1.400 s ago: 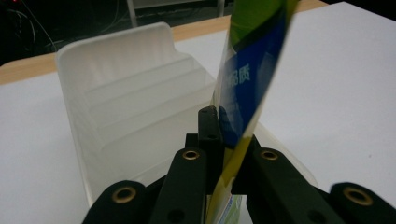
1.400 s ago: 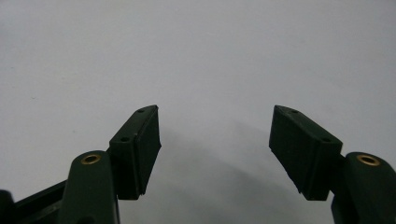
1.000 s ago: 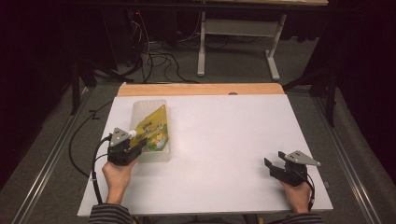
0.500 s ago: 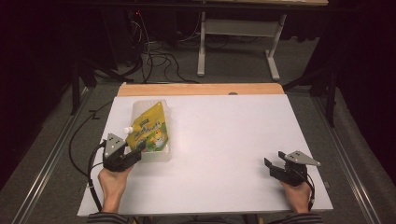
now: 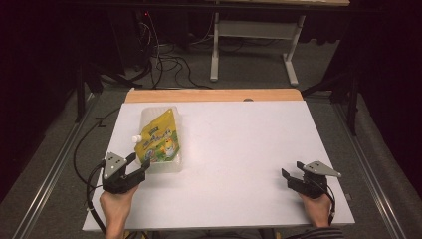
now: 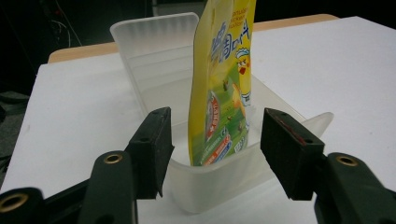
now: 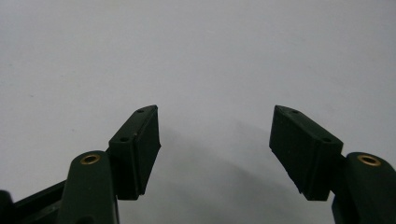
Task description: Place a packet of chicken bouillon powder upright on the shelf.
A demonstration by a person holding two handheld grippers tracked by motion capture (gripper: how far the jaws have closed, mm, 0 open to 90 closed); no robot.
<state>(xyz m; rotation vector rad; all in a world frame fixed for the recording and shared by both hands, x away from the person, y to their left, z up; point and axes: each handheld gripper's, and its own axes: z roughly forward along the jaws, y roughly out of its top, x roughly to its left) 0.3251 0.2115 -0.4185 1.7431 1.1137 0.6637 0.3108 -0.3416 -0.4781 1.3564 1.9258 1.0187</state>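
On white table (image 5: 239, 149), dim room behind.

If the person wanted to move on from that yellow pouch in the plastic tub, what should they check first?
1. Left gripper let go of the yellow pouch: ok, its jaws have just been opening and stand apart on either side of the tub's near corner, nothing pinched.
2. Pouch inside the clear tub: ok.
3. Pouch settled: cannot tell, it leans.
4. Tub fully on the white table: ok.
5. Right gripper free: ok, open over bare table.
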